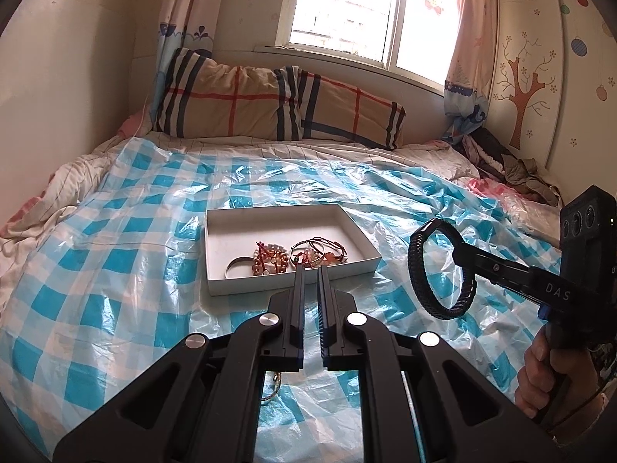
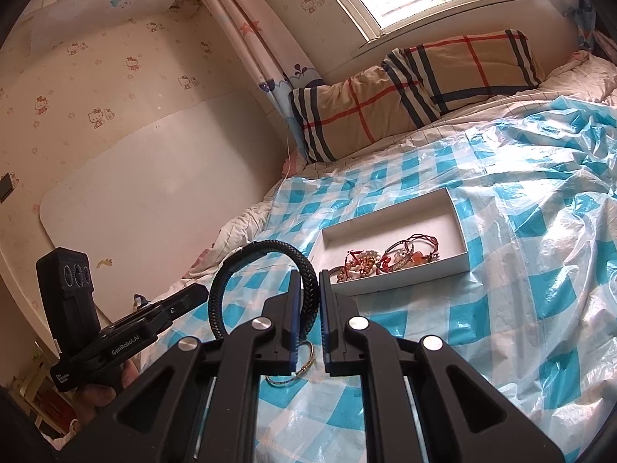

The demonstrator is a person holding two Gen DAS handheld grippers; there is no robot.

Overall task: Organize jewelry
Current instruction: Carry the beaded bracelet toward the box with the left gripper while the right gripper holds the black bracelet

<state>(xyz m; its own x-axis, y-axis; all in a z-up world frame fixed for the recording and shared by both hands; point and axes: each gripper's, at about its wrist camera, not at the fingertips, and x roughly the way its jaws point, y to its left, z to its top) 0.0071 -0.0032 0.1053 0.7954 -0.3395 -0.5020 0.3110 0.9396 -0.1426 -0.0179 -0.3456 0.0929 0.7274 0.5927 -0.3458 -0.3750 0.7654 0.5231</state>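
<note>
Black braided bracelet (image 2: 266, 289), held upright above the bed; white open box (image 2: 461, 231) holding tangled bead and metal bracelets (image 2: 385, 258); thin bangle (image 2: 297, 370) lying nearer.

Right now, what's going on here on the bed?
A person is sorting jewelry with a claw in each hand. The right claw is shut on a black braided bracelet, held in the air to the right of the white box. The box sits on the checked plastic sheet and already holds several bracelets. The left claw is shut and empty. One thin bangle lies outside the box, on the sheet.
</note>
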